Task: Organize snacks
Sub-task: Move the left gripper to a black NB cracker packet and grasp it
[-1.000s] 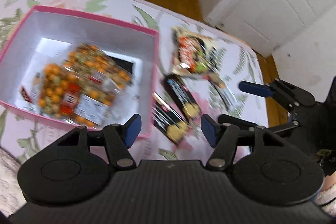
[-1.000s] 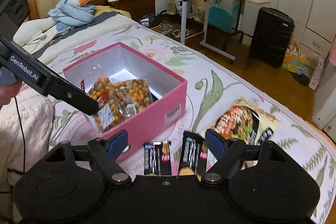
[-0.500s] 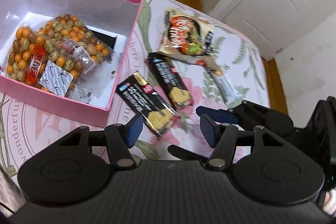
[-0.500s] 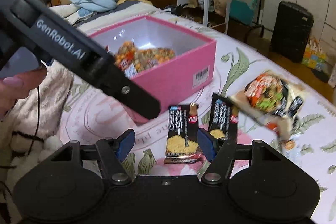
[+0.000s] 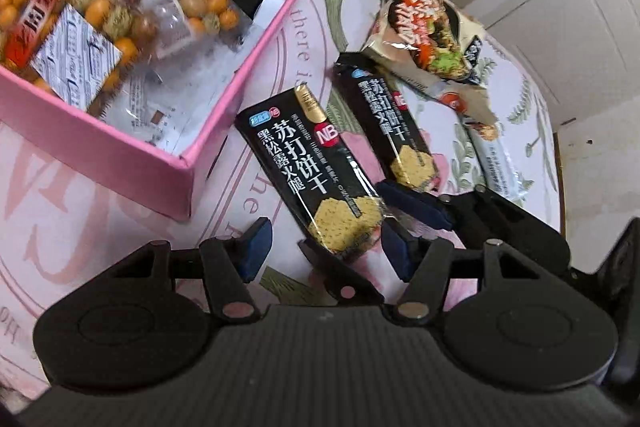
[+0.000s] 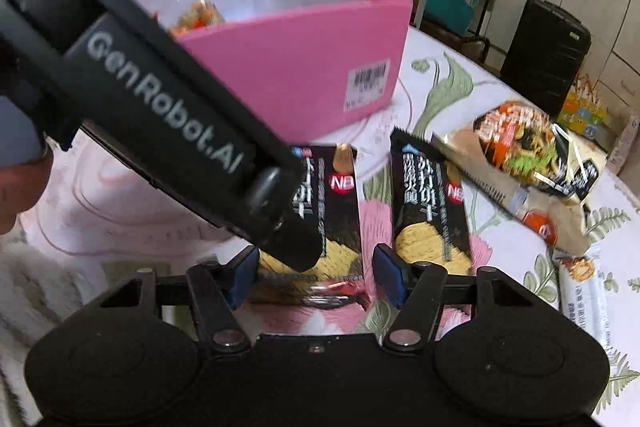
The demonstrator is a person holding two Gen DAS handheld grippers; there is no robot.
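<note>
A pink box on the floral bedspread holds a clear bag of orange and green snacks. Two black cracker packs lie beside it: the near one and a second one to its right. A noodle bag lies beyond them. My left gripper is open, low over the near pack's bottom end. My right gripper is open with the same near pack between its fingers; the left gripper's arm crosses this view and hides part of the pack.
A white wrapped bar lies at the right near the bed's edge, also in the right wrist view. The pink box wall stands just behind the packs. A black suitcase and white cupboards stand on the floor beyond.
Both grippers have dropped and closed in on the near black cracker pack. The left gripper swung right from over the box; both stay open.
</note>
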